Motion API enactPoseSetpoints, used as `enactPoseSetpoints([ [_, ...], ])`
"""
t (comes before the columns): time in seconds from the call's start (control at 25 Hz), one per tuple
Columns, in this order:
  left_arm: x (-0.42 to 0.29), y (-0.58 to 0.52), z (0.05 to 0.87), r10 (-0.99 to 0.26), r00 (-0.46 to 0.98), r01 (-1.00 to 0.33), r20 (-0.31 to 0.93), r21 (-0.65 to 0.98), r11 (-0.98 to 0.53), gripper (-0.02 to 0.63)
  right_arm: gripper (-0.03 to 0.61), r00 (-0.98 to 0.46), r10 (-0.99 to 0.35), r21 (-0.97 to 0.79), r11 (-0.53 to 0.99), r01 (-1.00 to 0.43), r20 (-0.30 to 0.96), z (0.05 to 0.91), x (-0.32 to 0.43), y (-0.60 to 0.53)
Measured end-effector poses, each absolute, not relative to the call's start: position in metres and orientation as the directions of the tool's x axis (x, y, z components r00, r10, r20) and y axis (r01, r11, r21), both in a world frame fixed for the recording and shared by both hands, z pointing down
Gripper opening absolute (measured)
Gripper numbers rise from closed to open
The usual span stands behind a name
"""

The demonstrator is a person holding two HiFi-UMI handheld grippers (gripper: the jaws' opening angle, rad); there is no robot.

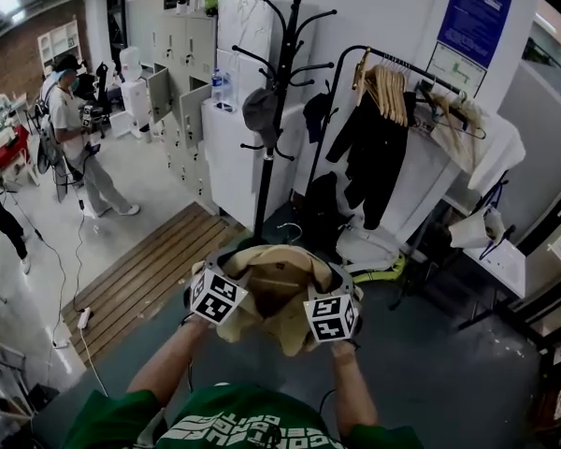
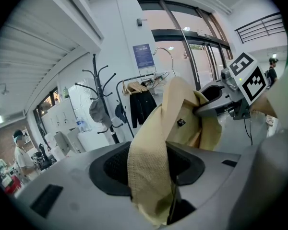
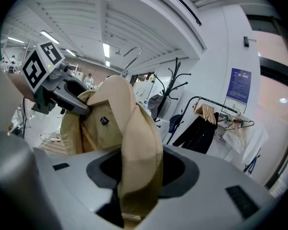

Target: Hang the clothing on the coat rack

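I hold a beige jacket [image 1: 279, 288] spread by its collar between both grippers, in front of my chest. In the left gripper view, my left gripper [image 2: 153, 188] is shut on a fold of the jacket [image 2: 182, 123]. Likewise my right gripper [image 3: 134, 195] is shut on the other side of the collar [image 3: 110, 123]. In the head view the left gripper [image 1: 222, 271] and right gripper [image 1: 337, 286] sit level, a jacket's width apart. The black coat rack [image 1: 279, 92] stands ahead, beyond the jacket and not touching it. A grey cap [image 1: 260, 110] hangs on it.
Right of the rack stands a garment rail with a black jacket [image 1: 374, 148] and wooden hangers [image 1: 388, 87]. White lockers [image 1: 182, 73] are behind the rack. A slatted wooden board [image 1: 154, 274] lies on the floor at left. A person [image 1: 75, 129] stands far left.
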State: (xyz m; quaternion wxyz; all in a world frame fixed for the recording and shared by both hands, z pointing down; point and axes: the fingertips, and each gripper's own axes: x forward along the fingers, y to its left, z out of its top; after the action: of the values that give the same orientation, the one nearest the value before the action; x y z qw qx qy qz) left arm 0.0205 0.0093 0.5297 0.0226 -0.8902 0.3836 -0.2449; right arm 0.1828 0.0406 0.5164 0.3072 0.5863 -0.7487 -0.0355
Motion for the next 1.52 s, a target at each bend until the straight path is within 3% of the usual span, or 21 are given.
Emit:
enactPoseSetpoints([
  [0.8, 0.041, -0.05, 0.516, -0.721, 0.562, -0.696, 0.406, -0.238, -0.677, 0.196, 0.178, -0.158, -0.9, 0.425, 0.339, -0.839, 0.406, 0.502, 0.204, -0.026],
  [1.52, 0.019, -0.181, 0.508, -0.707, 0.581, -0.679, 0.403, -0.238, -0.694, 0.196, 0.178, -0.131, -0.906, 0.433, 0.314, -0.845, 0.401, 0.493, 0.181, -0.151],
])
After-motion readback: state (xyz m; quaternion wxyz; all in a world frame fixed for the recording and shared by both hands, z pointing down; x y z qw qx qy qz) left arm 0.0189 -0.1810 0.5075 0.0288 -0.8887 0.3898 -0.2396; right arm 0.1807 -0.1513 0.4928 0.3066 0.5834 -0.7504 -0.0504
